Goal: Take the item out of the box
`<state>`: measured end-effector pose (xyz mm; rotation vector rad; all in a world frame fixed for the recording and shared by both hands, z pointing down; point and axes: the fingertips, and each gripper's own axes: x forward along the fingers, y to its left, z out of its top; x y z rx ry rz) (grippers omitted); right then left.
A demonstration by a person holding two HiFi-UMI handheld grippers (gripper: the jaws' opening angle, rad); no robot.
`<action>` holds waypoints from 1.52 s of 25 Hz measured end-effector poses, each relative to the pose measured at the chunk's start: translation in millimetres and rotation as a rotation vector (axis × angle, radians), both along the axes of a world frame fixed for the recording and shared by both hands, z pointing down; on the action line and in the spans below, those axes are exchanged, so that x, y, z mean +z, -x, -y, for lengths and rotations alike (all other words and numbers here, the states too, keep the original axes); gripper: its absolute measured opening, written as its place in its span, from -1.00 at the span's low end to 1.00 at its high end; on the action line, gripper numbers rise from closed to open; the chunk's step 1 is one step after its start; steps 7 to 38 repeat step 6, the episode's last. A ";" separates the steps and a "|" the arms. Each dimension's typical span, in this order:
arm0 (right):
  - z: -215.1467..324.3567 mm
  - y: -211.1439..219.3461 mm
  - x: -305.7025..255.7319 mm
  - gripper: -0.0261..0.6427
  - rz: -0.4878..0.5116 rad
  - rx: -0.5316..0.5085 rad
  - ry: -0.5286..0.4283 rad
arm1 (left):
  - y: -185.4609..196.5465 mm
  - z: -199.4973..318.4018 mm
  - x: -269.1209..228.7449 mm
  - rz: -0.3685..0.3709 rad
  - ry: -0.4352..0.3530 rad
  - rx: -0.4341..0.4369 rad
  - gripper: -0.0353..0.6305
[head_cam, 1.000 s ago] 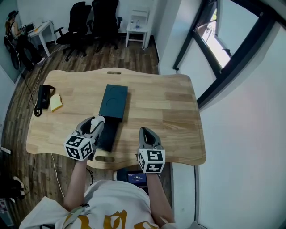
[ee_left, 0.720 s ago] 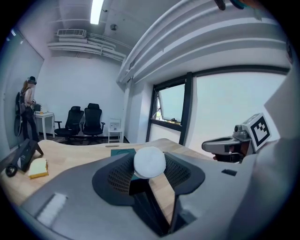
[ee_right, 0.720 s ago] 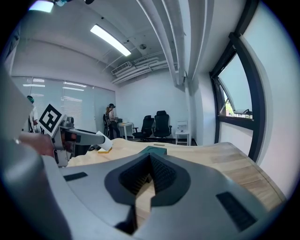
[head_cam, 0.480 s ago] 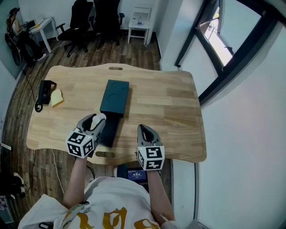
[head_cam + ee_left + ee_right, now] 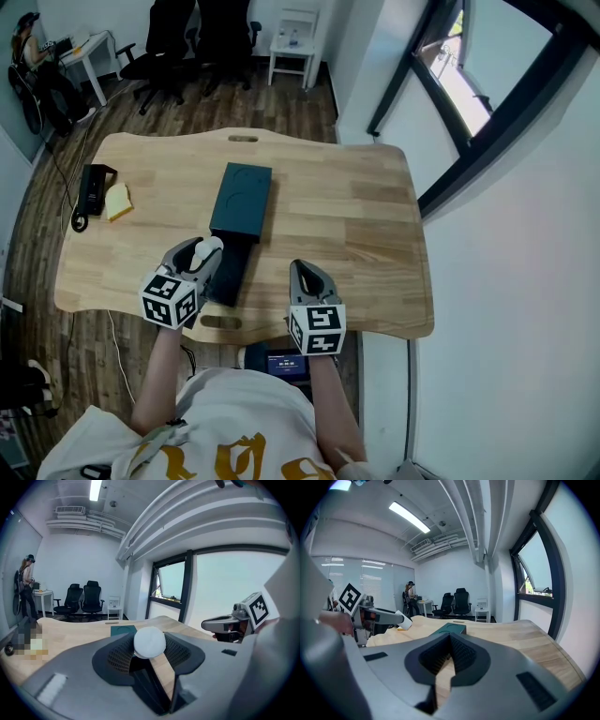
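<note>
1. The left gripper [image 5: 202, 255] is closed on a round white item [image 5: 211, 247]. In the left gripper view the item [image 5: 149, 641] sits pinched between the tips of the two dark ribbed pads.
2. In the head view the held item is at the left edge of the black inner tray [image 5: 228, 272]. Whether it touches the tray cannot be told.
3. The black inner tray sticks out of the dark teal box [image 5: 242, 199] toward the person. The box lies flat near the middle of the wooden bench [image 5: 356, 211], with its long side running away from the person.
4. The right gripper [image 5: 303, 273] is to the right of the tray, near the front edge of the bench and apart from the box. Its jaws meet at the tips and nothing is between them.
5. A black device with a cable [image 5: 93, 190] and a small yellow object [image 5: 118, 201] lie side by side at the left end of the bench, well apart from the box.
6. Beyond the bench, black office chairs [image 5: 169, 37] and a small white side table [image 5: 292, 58] stand on the wood floor.
</note>
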<state>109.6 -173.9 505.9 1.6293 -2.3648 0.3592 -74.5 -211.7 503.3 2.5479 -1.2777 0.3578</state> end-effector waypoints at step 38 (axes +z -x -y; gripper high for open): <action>8.1 5.8 1.3 -0.91 -0.004 -0.004 0.004 | 10.8 4.9 2.4 -0.014 0.005 -0.013 -0.30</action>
